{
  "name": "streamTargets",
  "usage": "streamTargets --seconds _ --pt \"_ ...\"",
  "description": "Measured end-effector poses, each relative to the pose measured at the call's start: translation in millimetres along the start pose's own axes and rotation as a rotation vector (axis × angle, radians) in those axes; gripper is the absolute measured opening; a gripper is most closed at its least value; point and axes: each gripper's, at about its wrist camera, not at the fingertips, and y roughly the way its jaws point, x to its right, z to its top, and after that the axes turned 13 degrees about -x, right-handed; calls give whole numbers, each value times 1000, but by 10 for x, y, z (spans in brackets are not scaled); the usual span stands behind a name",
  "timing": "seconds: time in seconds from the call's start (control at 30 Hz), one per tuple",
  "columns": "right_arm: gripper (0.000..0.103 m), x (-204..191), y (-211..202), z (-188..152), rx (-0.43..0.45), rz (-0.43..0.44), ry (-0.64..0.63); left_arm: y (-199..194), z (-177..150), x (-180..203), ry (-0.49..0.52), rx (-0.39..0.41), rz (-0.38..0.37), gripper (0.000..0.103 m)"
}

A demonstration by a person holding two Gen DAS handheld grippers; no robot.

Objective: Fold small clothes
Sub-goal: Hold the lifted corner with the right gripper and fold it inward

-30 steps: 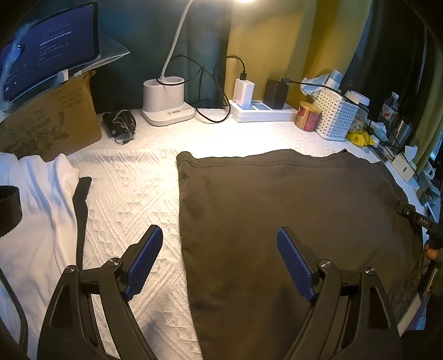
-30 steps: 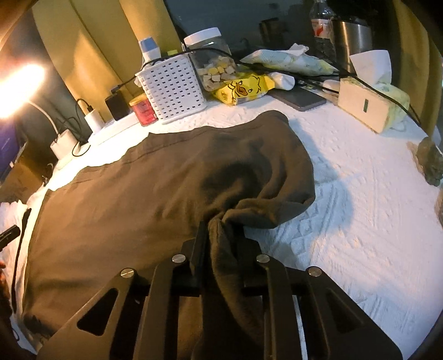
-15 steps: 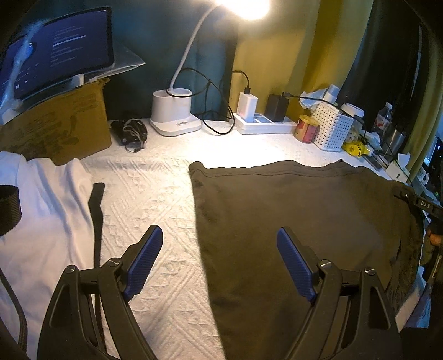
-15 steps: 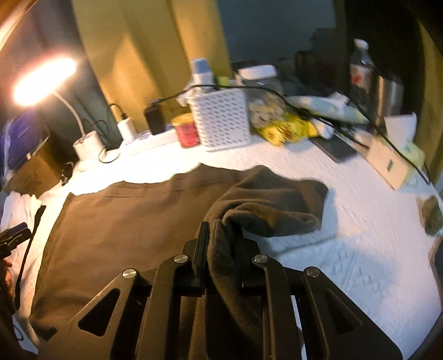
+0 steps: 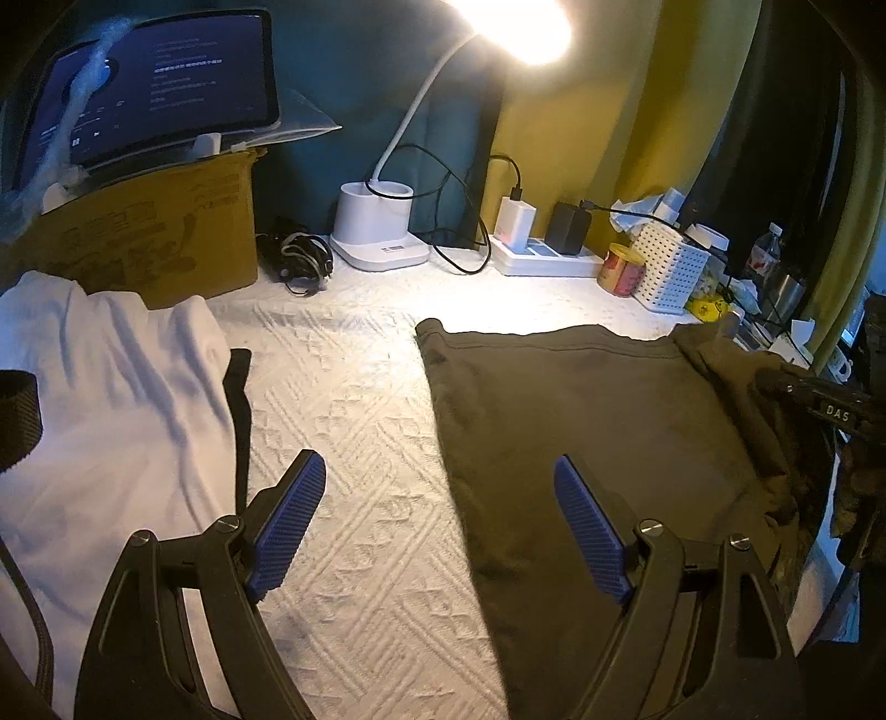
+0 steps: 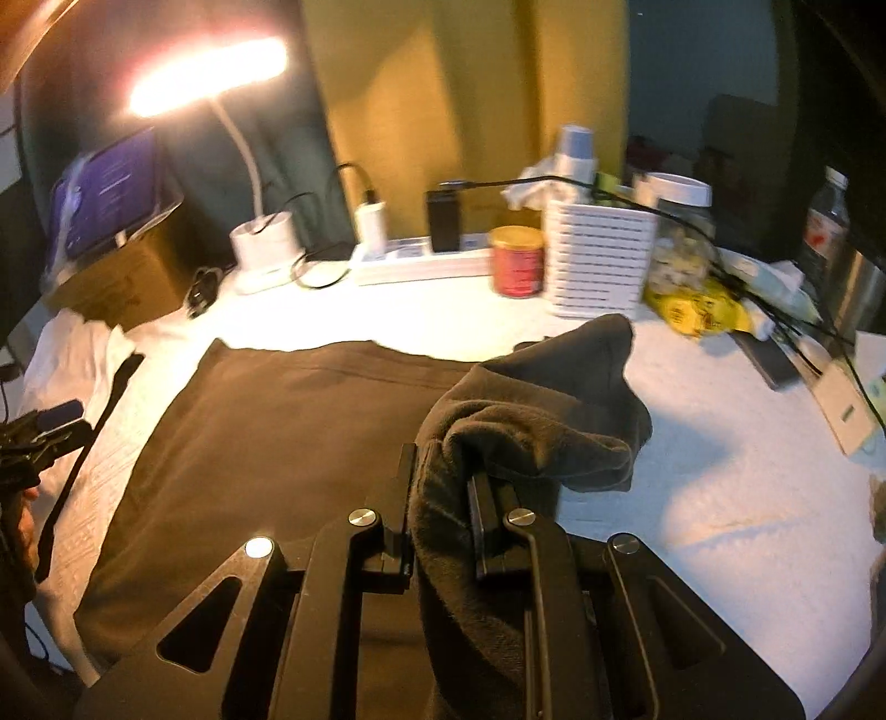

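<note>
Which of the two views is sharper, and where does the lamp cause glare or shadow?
Left wrist view: sharp; the lamp burns out to white at the top edge, and the left gripper is dim. Right wrist view: blurred, most clearly the basket and can; the lamp glares at upper left, and the garment in the right gripper casts a shadow on the cloth.

A lit white desk lamp (image 5: 382, 232) stands against teal and mustard-yellow curtains (image 5: 637, 111), behind the white textured tablecloth (image 5: 354, 421).
</note>
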Motion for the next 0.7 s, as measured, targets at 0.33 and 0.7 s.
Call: streamTargets --seconds 0.33,0.7 --pt "16 -552 246 -10 -64 9 -119 -74 -137 -171 -36 16 -10 84" --pt "17 -1006 360 -26 -114 -45 -188 -139 -286 -311 -66 12 -12 84"
